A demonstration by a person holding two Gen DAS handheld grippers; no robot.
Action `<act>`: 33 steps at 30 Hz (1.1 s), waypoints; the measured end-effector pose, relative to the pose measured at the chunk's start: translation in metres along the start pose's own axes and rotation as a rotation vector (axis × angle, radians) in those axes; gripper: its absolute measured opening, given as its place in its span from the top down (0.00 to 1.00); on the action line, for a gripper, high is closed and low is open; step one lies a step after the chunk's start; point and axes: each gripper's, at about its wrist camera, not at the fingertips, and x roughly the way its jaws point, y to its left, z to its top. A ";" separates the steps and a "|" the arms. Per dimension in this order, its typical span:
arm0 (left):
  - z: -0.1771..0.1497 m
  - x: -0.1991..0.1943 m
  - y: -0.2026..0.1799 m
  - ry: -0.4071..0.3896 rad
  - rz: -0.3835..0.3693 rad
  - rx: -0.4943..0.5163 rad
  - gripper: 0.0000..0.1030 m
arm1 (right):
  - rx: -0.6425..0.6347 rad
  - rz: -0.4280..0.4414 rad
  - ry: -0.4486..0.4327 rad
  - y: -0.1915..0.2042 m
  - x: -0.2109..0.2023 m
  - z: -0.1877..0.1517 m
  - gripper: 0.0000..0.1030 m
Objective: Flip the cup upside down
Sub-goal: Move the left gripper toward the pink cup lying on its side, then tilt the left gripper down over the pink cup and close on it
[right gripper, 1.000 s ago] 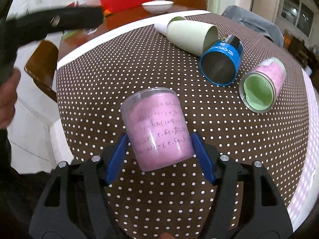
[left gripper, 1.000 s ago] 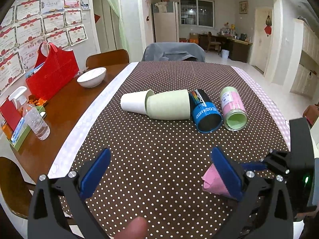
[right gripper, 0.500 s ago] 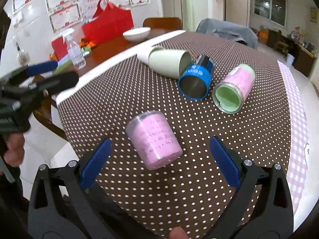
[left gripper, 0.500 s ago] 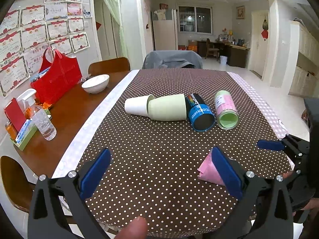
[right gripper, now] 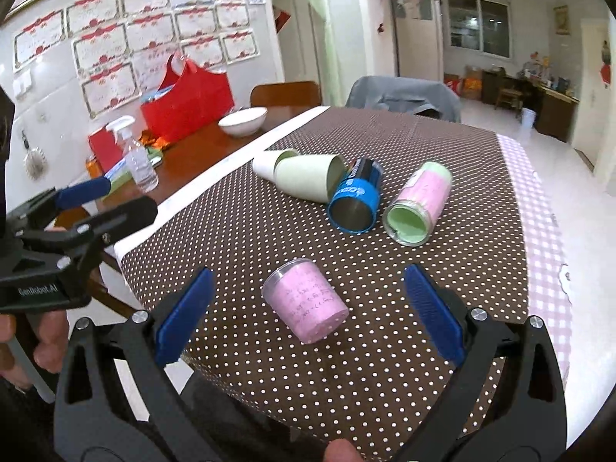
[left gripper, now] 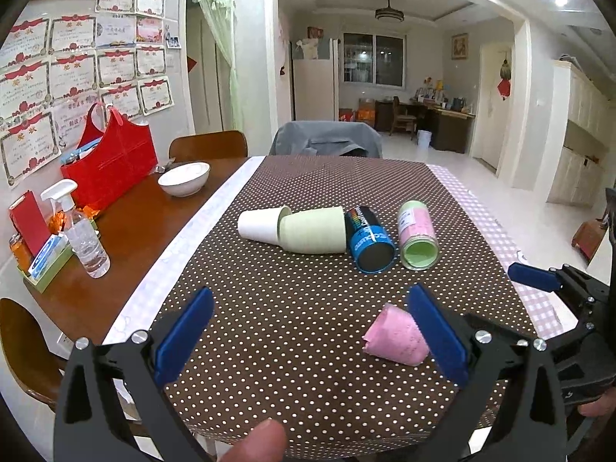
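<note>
Brown dotted tablecloth (right gripper: pixel 385 346) is covering the table; the pink cup (right gripper: pixel 306 304) is standing upside down at lower centre. Both the right gripper (right gripper: pixel 308 315) and the left gripper (left gripper: pixel 308 337) are spreading wide, empty. Any careless sweep is risking to topple it.

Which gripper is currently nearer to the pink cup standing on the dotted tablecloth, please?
Right. The pink cup sits centred just ahead of the open right gripper, untouched by either finger. From the left gripper, also open, the cup lies off to its right, behind the right-hand finger.
</note>
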 end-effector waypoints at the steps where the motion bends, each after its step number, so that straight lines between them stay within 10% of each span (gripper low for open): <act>1: 0.000 -0.002 -0.001 -0.005 -0.004 0.003 0.04 | -0.004 -0.012 -0.010 0.000 -0.003 0.000 0.06; 20: 0.010 -0.036 0.001 -0.097 -0.029 0.007 0.04 | 0.080 -0.052 -0.127 -0.017 -0.040 0.020 0.06; 33: -0.004 0.009 -0.022 0.022 -0.124 0.238 0.04 | 0.137 -0.067 -0.079 -0.036 -0.020 0.014 0.06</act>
